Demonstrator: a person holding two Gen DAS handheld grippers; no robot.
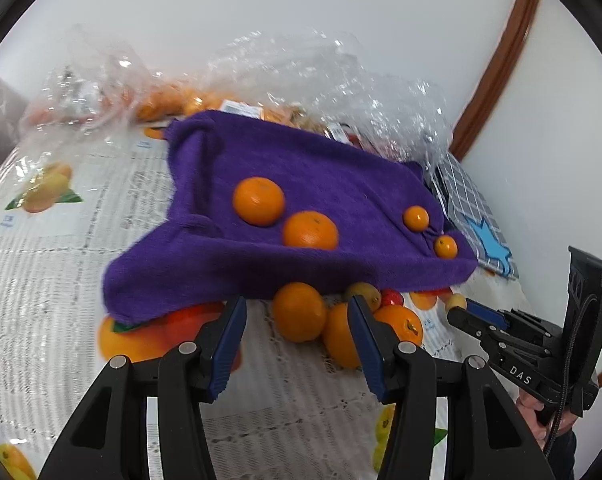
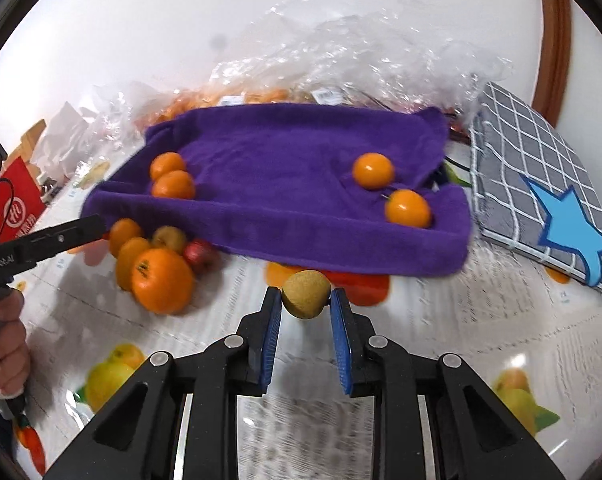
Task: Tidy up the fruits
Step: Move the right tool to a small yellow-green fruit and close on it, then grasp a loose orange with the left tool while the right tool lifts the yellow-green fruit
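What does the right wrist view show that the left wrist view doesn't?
Only the right wrist view: the right gripper shut on a small yellow-brown fruit, and a red box at far left. Only the left wrist view: the left gripper open, nothing between its jaws. Both: the purple towel carrying four oranges, loose fruit in front of it, and the grey checked cloth.

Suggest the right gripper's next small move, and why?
Probably lift the small yellow-brown fruit and carry it over the purple towel. The right gripper has it pinched between its fingers just short of the towel's near edge, and four oranges already sit on the towel in two pairs.
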